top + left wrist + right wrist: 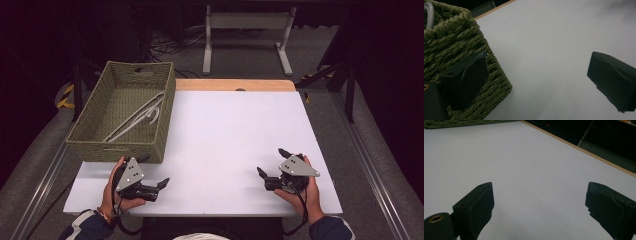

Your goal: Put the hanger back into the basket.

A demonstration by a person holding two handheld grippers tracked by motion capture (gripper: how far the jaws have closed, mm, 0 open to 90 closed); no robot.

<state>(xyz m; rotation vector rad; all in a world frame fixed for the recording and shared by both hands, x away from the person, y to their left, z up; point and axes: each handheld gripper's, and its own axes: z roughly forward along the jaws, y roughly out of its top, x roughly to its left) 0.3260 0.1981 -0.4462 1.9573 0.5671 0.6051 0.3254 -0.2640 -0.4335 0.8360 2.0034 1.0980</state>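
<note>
Nearest the high camera, the left gripper [154, 172] and the right gripper [272, 162] are being held low over the near edge of the white table [225, 135], each in one of the person's hands. The jaws of both are being kept wide apart, with nothing between them; in the two gripper views the same gap of bare tabletop is being shown between the black, blocky, matt pads. No writing or brand can be read on anything.

Just beside the left gripper, the basket [122, 145] is being seen at the table's left side: a rectangular box of coarse olive-green woven cord, with a cut-out handle slot in its far wall. In the left gripper view, one jaw is being seen against the basket's [454, 42] near corner; whether it is touching cannot be told.

Inside the basket, white hangers [140, 117] with smooth, thin, curved hooks are lying slantwise. The table's far edge is being trimmed by a pale wooden strip [235, 85].
</note>
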